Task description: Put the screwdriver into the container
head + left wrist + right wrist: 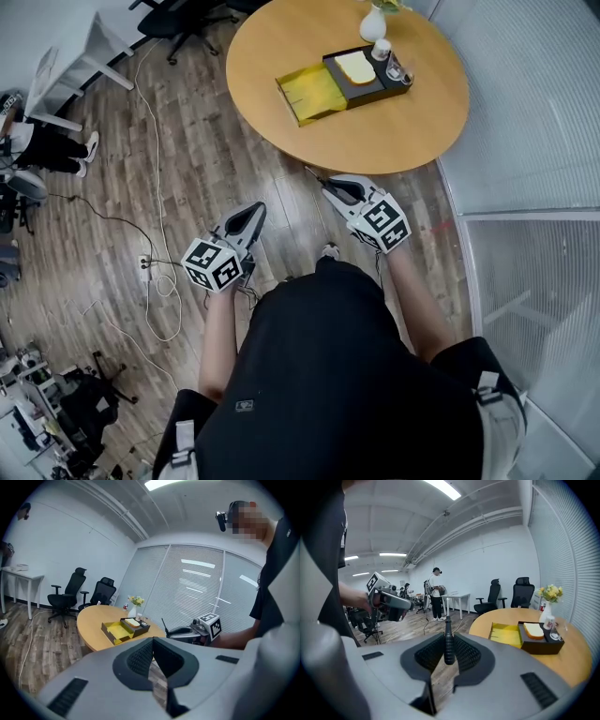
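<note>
The screwdriver (317, 178) lies lengthwise along the right gripper (330, 187), in line with its fingers. Its thin shaft sticks out past the fingertips, toward the edge of the round counter (281, 47). It hangs over the wooden floor (187, 141), near the counter's rim but not over it. The yellow container (314, 94) sits open on the counter, touching a black tray (373, 91).

In the right gripper view the screwdriver (448, 644) is seen almost end-on, so the shaft is foreshortened. Only a dark, rounded handle shows clearly. The tip is too thin to make out in any view. From the left gripper view the shaft (164, 624) shows only as a fine dark line, slanting up and away. The small items on the tray are hard to tell apart, apart from a pale slab (354, 66). The person's torso cuts off both upper arms in the head view.

The right fingers (464, 651) are clamped on the handle from both sides. The left gripper (152, 640) is over the floor, its fingers brought together at the tips with nothing between them.
</note>
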Demonstrator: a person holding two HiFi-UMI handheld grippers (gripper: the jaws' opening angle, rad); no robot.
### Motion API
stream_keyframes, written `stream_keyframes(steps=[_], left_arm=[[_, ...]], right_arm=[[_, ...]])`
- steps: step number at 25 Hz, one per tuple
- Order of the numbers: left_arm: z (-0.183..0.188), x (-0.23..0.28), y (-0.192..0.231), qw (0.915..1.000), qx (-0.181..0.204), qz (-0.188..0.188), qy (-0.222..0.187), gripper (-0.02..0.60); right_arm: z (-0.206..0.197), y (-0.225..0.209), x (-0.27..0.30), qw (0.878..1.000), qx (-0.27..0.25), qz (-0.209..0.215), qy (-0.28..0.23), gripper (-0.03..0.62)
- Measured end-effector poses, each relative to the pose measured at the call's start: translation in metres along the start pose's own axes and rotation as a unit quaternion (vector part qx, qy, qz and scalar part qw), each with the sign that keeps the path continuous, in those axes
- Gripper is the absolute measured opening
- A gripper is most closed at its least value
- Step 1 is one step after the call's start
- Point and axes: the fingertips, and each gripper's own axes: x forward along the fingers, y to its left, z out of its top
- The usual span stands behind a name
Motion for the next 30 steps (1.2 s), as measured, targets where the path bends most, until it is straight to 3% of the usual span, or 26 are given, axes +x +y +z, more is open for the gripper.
stream_keyframes(steps=[15,25,30], left_arm=[[-0.004,0.037,-0.003,1.0,-0.003,-0.006,-0.007,0.005],[0.04,0.042,0.065,0.9989,0.023,-0.038,-0.011,0.005],[0.052,0.048,0.101,0.9954,0.063,-0.065,0.03,0.005]], right_arm=[[-0.012,-0.026,0.011,1.0,-0.006,0.015,0.018,0.058],[0.008,-0.044,0.041,0.999,0.015,-0.045,0.022,0.058],[0.03,-0.045,0.067,0.996,0.024,-0.079,0.018,0.058]])
